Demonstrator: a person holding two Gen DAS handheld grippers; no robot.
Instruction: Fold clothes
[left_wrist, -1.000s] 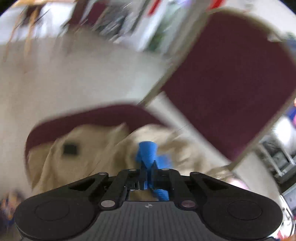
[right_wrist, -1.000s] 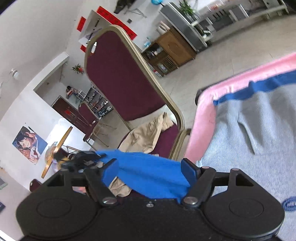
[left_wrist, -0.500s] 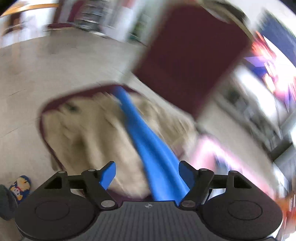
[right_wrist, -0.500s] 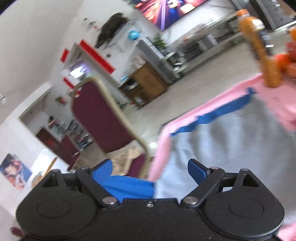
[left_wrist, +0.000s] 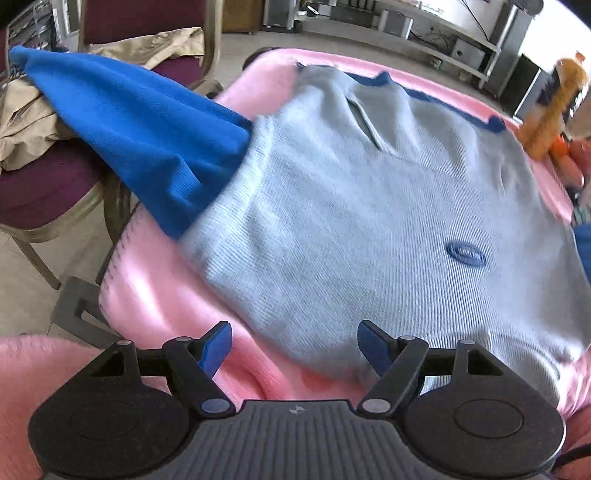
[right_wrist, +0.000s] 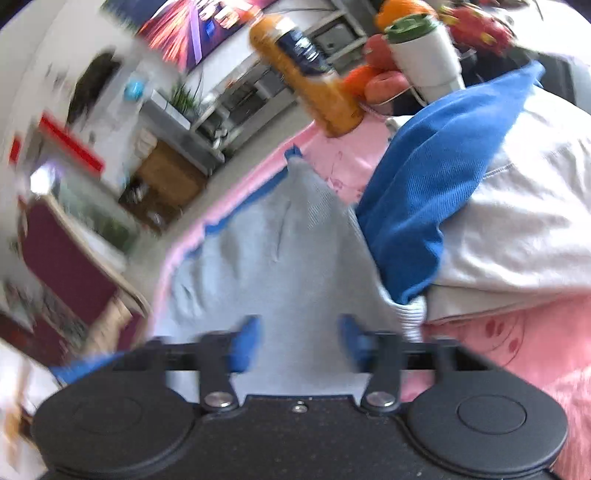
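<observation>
Maroon upholstery covers the chair (left_wrist: 44, 192) at the far left of our left wrist view, and a beige garment (left_wrist: 22, 114) lies crumpled across its seat. A blue sleeve (left_wrist: 147, 129) of the grey sweater (left_wrist: 351, 206) stretches from the pink-covered table (left_wrist: 155, 306) out over its left edge toward that chair. The sweater's body lies spread flat across the middle of the pink cover, a small blue logo (left_wrist: 466, 254) on its chest. Our left gripper (left_wrist: 294, 341) hangs over the sweater's near hem with its jaws wide apart and nothing between them. Toward the table's far right corner an orange bottle (left_wrist: 554, 107) stands, blurred.

In our right wrist view, the grey knit fills the centre, and our right gripper (right_wrist: 297, 341) sits over it; its jaws have just been closing, the blue fingertips (right_wrist: 245, 343) are smeared by motion, and a gap shows between them with grey cloth behind, nothing pinched. To the right, the other blue sleeve (right_wrist: 436, 177) lies against a white garment (right_wrist: 517, 229). A white cup (right_wrist: 428, 59) and fruit (right_wrist: 384, 83) stand beyond.
</observation>
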